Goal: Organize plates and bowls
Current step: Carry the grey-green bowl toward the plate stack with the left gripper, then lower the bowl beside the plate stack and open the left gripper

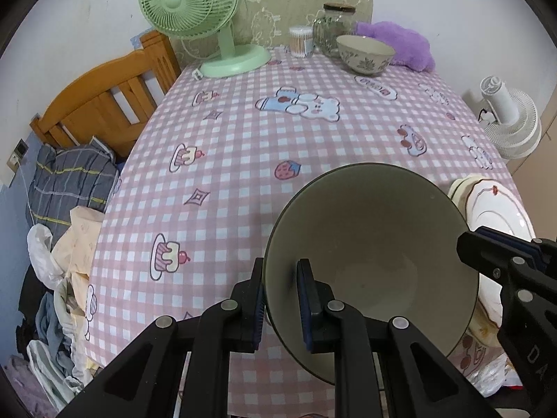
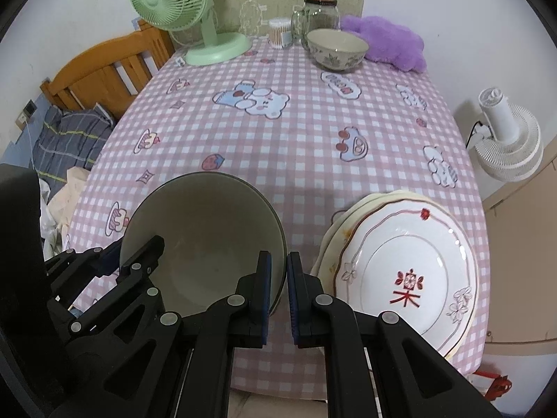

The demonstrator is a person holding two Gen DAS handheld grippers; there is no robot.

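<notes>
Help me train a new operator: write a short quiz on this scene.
1. True or false: the left gripper and right gripper both clamp the grey bowl's rim.
2. What stands nearest the floral bowl? A green fan, B glass jar, C white fan.
3. In the right wrist view, which side of the grey bowl is the plate stack?
Key: 1 true; 2 B; 3 right.
</notes>
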